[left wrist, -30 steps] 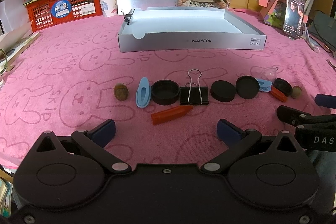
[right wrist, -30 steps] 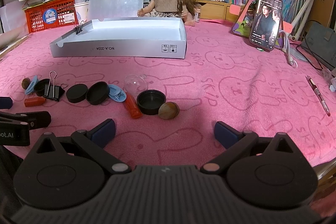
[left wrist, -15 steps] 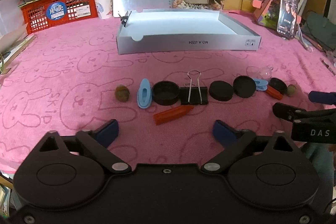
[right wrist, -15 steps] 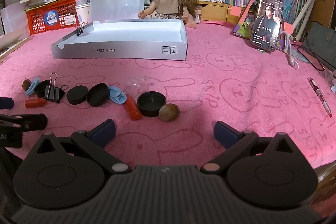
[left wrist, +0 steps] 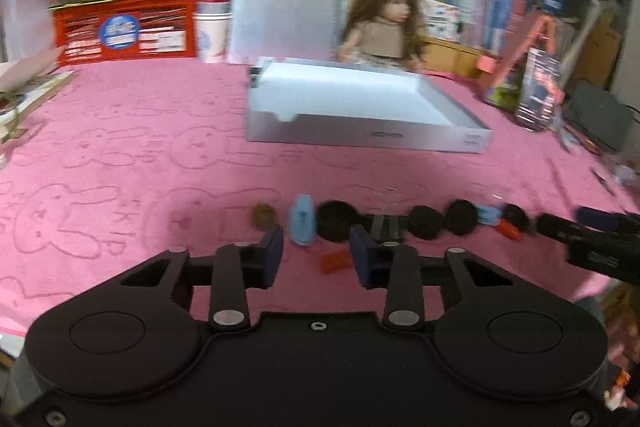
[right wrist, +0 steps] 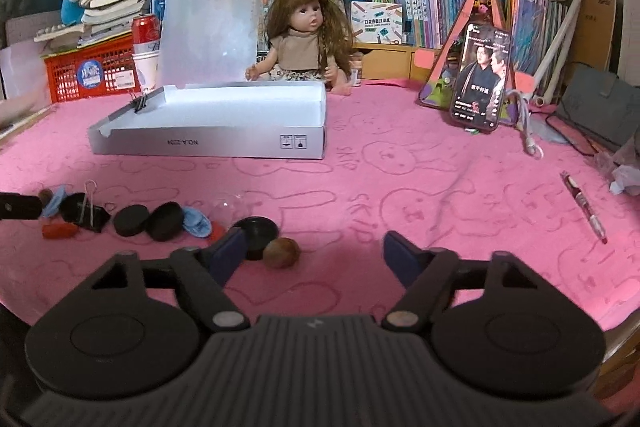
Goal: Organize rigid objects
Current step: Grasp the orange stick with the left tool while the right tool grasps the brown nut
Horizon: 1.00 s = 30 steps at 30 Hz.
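A row of small things lies on the pink cloth: a walnut (left wrist: 263,215), a blue clip (left wrist: 303,219), a black lid (left wrist: 336,221), a binder clip (left wrist: 384,227), two black caps (left wrist: 424,223) and a red cap (left wrist: 334,262). My left gripper (left wrist: 316,259) hovers in front of the row with its jaws closing and nothing pinched between them. The view is blurred. My right gripper (right wrist: 314,257) sits at the row's right end, its jaws also closing on nothing. A second walnut (right wrist: 281,253) and a black lid (right wrist: 256,231) lie just ahead of its left pad. The open white box (right wrist: 208,143) stands behind.
A doll (right wrist: 304,47), a clear clipboard (right wrist: 208,31) and a red basket (right wrist: 88,75) stand behind the box. A phone (right wrist: 480,75) leans at the back right. A pen (right wrist: 586,207) lies near the right edge. Bare pink cloth stretches between the row and the box.
Both grippers' jaws have narrowed, the left far more. The left view has pulled back and risen a little from the row and is now blurred. The objects have not moved.
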{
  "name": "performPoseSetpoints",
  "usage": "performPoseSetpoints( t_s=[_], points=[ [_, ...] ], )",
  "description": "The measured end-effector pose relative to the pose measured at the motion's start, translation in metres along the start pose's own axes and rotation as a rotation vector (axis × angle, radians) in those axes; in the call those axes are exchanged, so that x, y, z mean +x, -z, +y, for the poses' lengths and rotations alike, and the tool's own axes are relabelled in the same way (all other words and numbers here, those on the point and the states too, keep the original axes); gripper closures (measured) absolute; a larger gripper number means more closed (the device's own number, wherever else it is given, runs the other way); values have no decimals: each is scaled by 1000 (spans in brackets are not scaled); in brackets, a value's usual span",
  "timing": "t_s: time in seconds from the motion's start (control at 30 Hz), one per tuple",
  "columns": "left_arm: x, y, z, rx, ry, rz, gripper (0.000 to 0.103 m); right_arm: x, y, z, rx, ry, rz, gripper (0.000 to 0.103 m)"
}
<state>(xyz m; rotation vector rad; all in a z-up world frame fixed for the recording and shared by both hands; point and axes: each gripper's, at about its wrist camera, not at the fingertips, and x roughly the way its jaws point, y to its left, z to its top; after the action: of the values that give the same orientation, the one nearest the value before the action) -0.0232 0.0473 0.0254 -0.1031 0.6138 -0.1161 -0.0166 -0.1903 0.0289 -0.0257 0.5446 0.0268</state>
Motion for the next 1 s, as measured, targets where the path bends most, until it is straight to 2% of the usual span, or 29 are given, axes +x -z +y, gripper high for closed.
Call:
performPoseSetpoints(
  t_s=[0.13, 0.17, 0.23, 0.5, 0.67, 0.77, 0.8, 1.0],
  points=[
    [2, 7, -18, 19, 22, 10, 69, 3, 2, 1, 1, -12, 8, 35],
    [3, 11, -24, 21, 8, 5, 68, 3, 3, 2, -4, -13, 6, 36],
    [7, 15, -31, 10, -28, -5, 59, 3, 4, 4, -24, -6, 2, 40],
    [22, 21, -35, -75, -119, -18, 49, 6, 7, 9, -57, -28, 0, 48],
    [29, 22, -42, -64, -156, -40, 50, 10, 8, 11, -63, -52, 19, 59],
    [30, 24, -46, -39, -156, -52, 58, 9, 8, 13, -78, -61, 12, 62],
    [30, 24, -47, -29, -155, -55, 62, 9, 9, 14, -80, -62, 13, 63],
    [27, 25, -45, -19, -119, -65, 63, 8, 9, 12, -72, -63, 10, 74]
  ],
)
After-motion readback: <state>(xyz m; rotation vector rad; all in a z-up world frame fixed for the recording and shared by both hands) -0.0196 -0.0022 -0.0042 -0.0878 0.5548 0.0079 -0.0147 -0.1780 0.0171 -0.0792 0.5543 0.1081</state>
